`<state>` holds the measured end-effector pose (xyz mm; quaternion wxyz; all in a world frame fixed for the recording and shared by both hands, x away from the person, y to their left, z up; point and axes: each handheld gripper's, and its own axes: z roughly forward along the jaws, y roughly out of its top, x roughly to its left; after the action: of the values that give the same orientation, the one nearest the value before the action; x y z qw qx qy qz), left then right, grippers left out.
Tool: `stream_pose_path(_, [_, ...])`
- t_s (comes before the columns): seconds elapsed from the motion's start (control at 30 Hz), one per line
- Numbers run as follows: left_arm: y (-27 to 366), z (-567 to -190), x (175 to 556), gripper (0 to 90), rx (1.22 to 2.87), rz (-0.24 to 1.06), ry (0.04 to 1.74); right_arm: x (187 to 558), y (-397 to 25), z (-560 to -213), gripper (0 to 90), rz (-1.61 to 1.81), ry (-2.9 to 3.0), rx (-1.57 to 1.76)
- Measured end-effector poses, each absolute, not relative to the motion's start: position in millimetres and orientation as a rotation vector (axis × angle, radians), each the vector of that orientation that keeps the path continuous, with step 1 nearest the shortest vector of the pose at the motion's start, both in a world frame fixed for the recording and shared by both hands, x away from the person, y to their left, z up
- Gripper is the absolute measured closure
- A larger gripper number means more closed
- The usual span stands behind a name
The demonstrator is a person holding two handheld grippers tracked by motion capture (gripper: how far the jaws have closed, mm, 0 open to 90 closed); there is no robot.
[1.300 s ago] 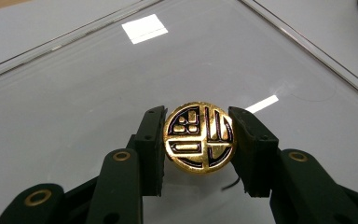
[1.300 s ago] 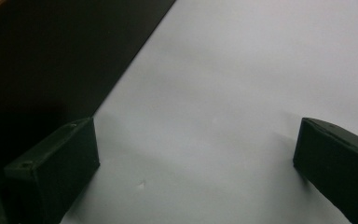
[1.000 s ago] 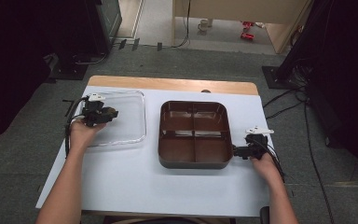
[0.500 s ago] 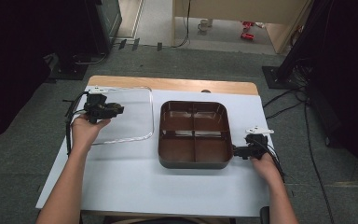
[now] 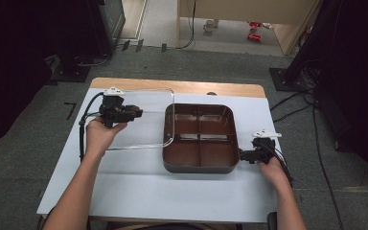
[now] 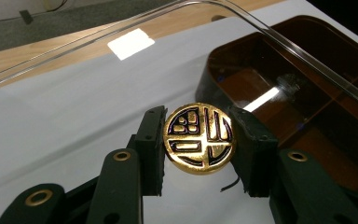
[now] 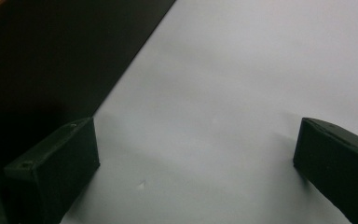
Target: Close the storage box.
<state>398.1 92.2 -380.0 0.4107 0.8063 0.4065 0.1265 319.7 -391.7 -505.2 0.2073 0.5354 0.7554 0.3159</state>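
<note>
At the 9 o'clock side of the white table point(image 5: 139, 191), the clear lid point(image 5: 146, 120) is being held tilted by the left gripper point(image 5: 136, 113); its gold round knob point(image 6: 199, 138) is being pinched between the two jaws, which are closed tight on it. The lid's 3 o'clock edge is being carried just over the 9 o'clock rim of the brown compartment tray point(image 5: 200, 137), which is lying at the table's centre. At the tray's 4 o'clock corner, the right gripper point(image 5: 243, 155) is being rested just beside the rim, its jaws spread wide with nothing between them, only bare table.
</note>
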Motion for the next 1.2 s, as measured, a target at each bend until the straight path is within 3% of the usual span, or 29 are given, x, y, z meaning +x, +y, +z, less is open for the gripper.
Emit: stream_pose_path(1.2, [-80.7,-411.0,376.6,59.4,2.170,0.271,0.926,319.6,-391.6,-505.1,0.0,0.880,2.103,1.492])
